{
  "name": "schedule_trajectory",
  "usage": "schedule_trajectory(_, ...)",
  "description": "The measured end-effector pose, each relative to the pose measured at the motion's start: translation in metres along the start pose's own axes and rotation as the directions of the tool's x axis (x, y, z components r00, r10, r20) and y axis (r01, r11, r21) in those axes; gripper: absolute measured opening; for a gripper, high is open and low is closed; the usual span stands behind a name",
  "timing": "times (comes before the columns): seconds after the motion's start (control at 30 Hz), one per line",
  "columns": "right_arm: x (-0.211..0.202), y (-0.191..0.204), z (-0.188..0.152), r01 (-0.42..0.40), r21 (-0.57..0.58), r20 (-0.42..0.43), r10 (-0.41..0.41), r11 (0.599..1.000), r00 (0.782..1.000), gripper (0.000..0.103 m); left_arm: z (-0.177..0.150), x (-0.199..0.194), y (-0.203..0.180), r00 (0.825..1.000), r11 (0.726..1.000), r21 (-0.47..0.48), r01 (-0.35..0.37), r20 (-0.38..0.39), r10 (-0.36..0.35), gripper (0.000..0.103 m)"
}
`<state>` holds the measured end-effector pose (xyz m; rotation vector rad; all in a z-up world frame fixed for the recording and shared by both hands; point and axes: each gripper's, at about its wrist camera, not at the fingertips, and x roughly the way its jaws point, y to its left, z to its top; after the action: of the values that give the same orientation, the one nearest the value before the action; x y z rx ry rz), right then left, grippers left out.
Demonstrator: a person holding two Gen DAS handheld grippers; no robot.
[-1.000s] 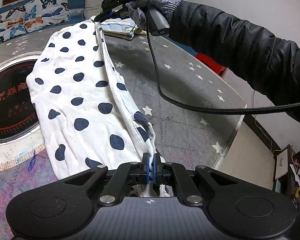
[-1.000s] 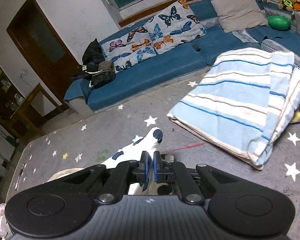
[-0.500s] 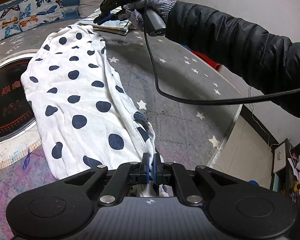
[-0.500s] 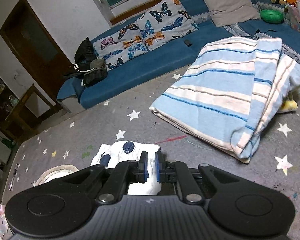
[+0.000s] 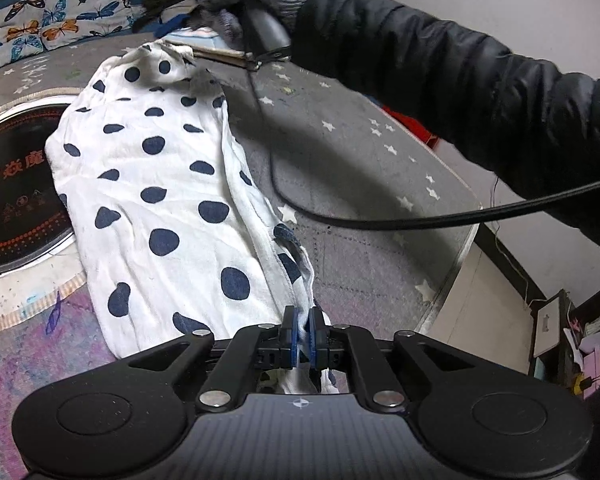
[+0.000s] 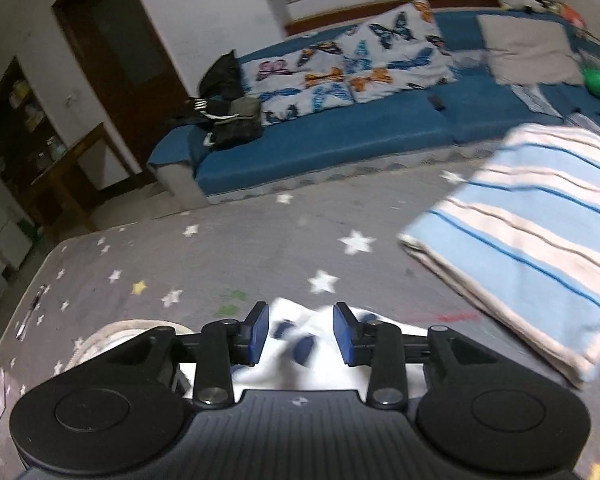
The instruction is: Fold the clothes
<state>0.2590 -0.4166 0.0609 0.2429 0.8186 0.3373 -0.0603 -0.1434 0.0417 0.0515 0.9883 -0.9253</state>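
A white cloth with dark blue dots (image 5: 160,184) lies stretched along the grey star-printed table cover (image 5: 360,184). My left gripper (image 5: 304,320) is shut on its near corner, and the fabric bunches between the blue pads. At the far end, my right gripper (image 5: 158,24), held by a gloved hand in a black sleeve (image 5: 440,64), hovers just above the crumpled far corner. In the right wrist view the right gripper (image 6: 302,328) has its jaws opening. The dotted cloth (image 6: 320,336) lies loose below them, and the pads do not press on it.
A folded blue-and-white striped cloth (image 6: 532,240) lies beyond the dotted cloth's far end. A round dark inset plate (image 5: 12,192) sits in the table at left. The table edge (image 5: 460,248) drops off at right. A black cable (image 5: 380,222) hangs across. A blue sofa (image 6: 320,136) stands behind.
The right gripper lowered the far corner onto the table, then opened and let it go. The view from it shifted sideways. The left gripper kept its grip and stayed put.
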Motion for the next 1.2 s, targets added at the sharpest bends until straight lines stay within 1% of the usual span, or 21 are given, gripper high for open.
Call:
schedule_trajectory(0.07, 0.009, 0.009, 0.0, -0.016, -0.025, -0.021, 0.015, 1.0, 1.0, 0.035, 0.0, -0.005, 0.001, 1.0, 1.0, -0.003, -0.003, 0.01, 0.003, 0.007)
schedule_trajectory(0.2, 0.017, 0.015, -0.01, 0.018, -0.066, -0.071, -0.022, 0.998, 0.997, 0.034, -0.003, -0.017, 0.004, 0.999, 1.0, -0.019, -0.018, 0.027, 0.018, 0.007)
schedule_trajectory(0.27, 0.015, 0.01, -0.015, 0.031, -0.049, -0.084, -0.036, 0.998, 0.996, 0.03, -0.004, -0.022, 0.008, 0.999, 0.999, -0.028, -0.024, 0.032, 0.025, 0.007)
schedule_trajectory(0.33, 0.014, 0.003, -0.017, 0.038, -0.026, -0.092, -0.04, 0.999, 0.995, 0.029, -0.004, -0.026, 0.011, 0.999, 0.999, -0.035, -0.033, 0.036, 0.034, 0.007)
schedule_trajectory(0.43, 0.015, -0.005, -0.016, 0.029, 0.017, -0.105, -0.027, 0.999, 0.994, 0.029, -0.005, -0.033, 0.014, 0.998, 0.998, -0.046, -0.042, 0.046, 0.044, 0.007)
schedule_trajectory(0.57, 0.02, 0.0, -0.009, 0.008, 0.028, -0.099, -0.005, 1.0, 0.995, 0.029, -0.003, -0.044, 0.016, 0.996, 0.997, -0.059, -0.041, 0.072, 0.046, 0.009)
schedule_trajectory(0.6, 0.024, 0.002, -0.007, 0.019, 0.029, -0.103, -0.015, 0.999, 0.995, 0.029, -0.003, -0.044, 0.015, 0.996, 0.998, -0.059, -0.038, 0.076, 0.043, 0.009)
schedule_trajectory(0.7, 0.037, 0.01, -0.01, 0.096, 0.009, -0.124, -0.095, 0.995, 0.988, 0.026, -0.003, -0.044, 0.013, 0.996, 0.998, -0.06, -0.031, 0.086, 0.036, 0.009)
schedule_trajectory(0.73, 0.038, 0.013, -0.011, 0.111, -0.009, -0.116, -0.111, 0.994, 0.987, 0.026, -0.003, -0.044, 0.013, 0.995, 0.998, -0.061, -0.029, 0.088, 0.034, 0.009)
schedule_trajectory(0.8, 0.038, 0.019, -0.014, 0.141, -0.044, -0.102, -0.145, 0.989, 0.984, 0.016, -0.002, -0.042, 0.013, 0.996, 0.998, -0.065, -0.025, 0.087, 0.031, 0.009)
schedule_trajectory(0.83, 0.037, 0.02, -0.015, 0.158, -0.055, -0.097, -0.163, 0.986, 0.982, 0.007, -0.002, -0.039, 0.013, 0.996, 0.998, -0.064, -0.021, 0.085, 0.027, 0.009)
schedule_trajectory(0.9, 0.034, 0.019, -0.015, 0.173, -0.054, -0.086, -0.178, 0.983, 0.98, 0.005, -0.002, -0.035, 0.014, 0.997, 0.998, -0.06, -0.014, 0.079, 0.019, 0.009)
schedule_trajectory(0.93, 0.031, 0.017, -0.014, 0.168, -0.038, -0.079, -0.171, 0.985, 0.982, 0.002, -0.002, -0.032, 0.014, 0.997, 0.998, -0.061, -0.01, 0.075, 0.014, 0.009)
schedule_trajectory(1.07, 0.017, 0.015, -0.003, 0.117, 0.022, -0.023, -0.117, 0.993, 0.993, 0.001, -0.003, -0.02, 0.016, 0.998, 0.998, -0.065, 0.007, 0.056, -0.003, 0.009)
schedule_trajectory(1.13, 0.012, 0.019, 0.005, 0.092, 0.031, 0.01, -0.092, 0.995, 0.996, 0.001, -0.004, -0.015, 0.017, 0.999, 0.997, -0.07, 0.013, 0.047, -0.01, 0.009)
schedule_trajectory(1.17, 0.011, 0.021, 0.008, 0.086, 0.029, 0.016, -0.087, 0.996, 0.996, 0.0, -0.005, -0.015, 0.018, 0.999, 0.997, -0.073, 0.015, 0.045, -0.011, 0.009)
schedule_trajectory(1.2, 0.013, 0.024, 0.01, 0.094, 0.016, 0.004, -0.094, 0.995, 0.996, 0.0, -0.005, -0.014, 0.018, 0.999, 0.997, -0.077, 0.016, 0.044, -0.012, 0.009)
